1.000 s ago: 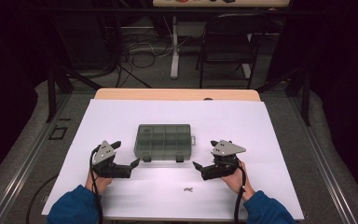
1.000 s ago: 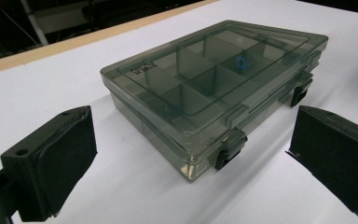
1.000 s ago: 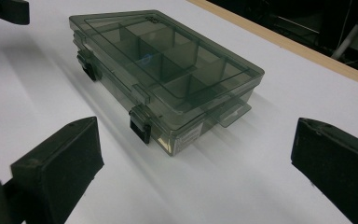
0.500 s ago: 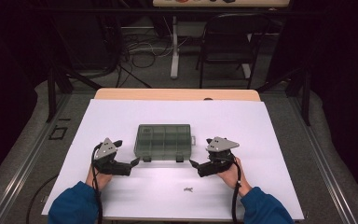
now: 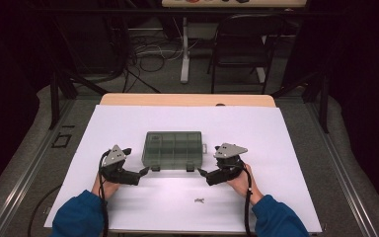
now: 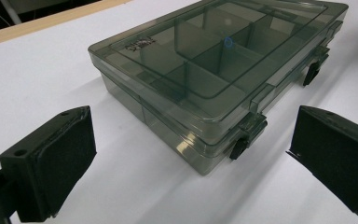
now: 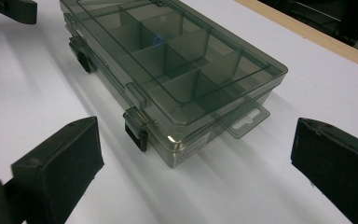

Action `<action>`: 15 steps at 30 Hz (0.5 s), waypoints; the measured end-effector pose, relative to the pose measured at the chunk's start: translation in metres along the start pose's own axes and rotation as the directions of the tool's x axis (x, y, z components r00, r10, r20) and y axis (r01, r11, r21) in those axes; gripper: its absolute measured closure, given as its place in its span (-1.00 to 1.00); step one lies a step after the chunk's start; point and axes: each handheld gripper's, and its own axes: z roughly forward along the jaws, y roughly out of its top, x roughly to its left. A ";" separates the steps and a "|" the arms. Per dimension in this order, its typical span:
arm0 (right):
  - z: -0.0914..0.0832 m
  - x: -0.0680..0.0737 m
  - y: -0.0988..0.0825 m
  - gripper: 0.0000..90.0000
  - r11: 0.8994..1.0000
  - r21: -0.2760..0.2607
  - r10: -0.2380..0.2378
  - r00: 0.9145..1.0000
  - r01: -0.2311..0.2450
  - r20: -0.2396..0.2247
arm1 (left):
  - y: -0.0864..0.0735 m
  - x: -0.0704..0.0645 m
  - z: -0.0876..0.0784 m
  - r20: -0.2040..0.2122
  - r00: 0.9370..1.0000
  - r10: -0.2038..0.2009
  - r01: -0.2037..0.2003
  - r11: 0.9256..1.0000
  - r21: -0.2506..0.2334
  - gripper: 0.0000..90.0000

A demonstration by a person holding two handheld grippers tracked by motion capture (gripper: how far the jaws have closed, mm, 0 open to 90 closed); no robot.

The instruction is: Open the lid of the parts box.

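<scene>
The organizer box (image 5: 173,149) is lying flat and shut on the white sheet (image 5: 286,148), directly ahead of both grippers, and its two dark latches are facing them. It is smoky clear plastic, divided into compartments that look empty, so it is probably light, stiff and rather slick — likely to skate across the paper if nudged from one side alone. The lid and walls look thin; a hard pinch across the middle could flex or crack them.

The left latch (image 6: 242,142) is sitting just ahead of the left gripper (image 5: 146,171), between its jaws and nearer the right-hand one. The right latch (image 7: 136,128) is sitting just ahead of the right gripper (image 5: 202,173), close to its left-hand jaw. Both grippers are standing wide open, holding nothing, near the box's front edge but not touching it.

The best holds seem to be the latch tabs themselves, or the thick corners where lid meets base. The hang tab (image 7: 248,119) at the end, inside the right gripper's span, is looking too flimsy to pull on.

Behind both grippers, toward the person, a small metal bit (image 5: 199,200) is lying on the sheet, too small to identify.
</scene>
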 end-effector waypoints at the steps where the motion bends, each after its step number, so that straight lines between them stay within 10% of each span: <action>1: 0.000 0.000 0.000 -0.98 1.000 0.001 0.002 1.000 -0.002 -0.002 | 0.000 0.001 0.001 0.005 1.000 -0.001 0.001 1.000 0.002 -1.00; 15: 0.013 -0.002 -0.001 -0.86 0.999 0.034 -0.005 0.999 0.006 -0.031 | -0.002 0.003 0.006 0.012 1.000 0.015 -0.015 1.000 0.022 -0.86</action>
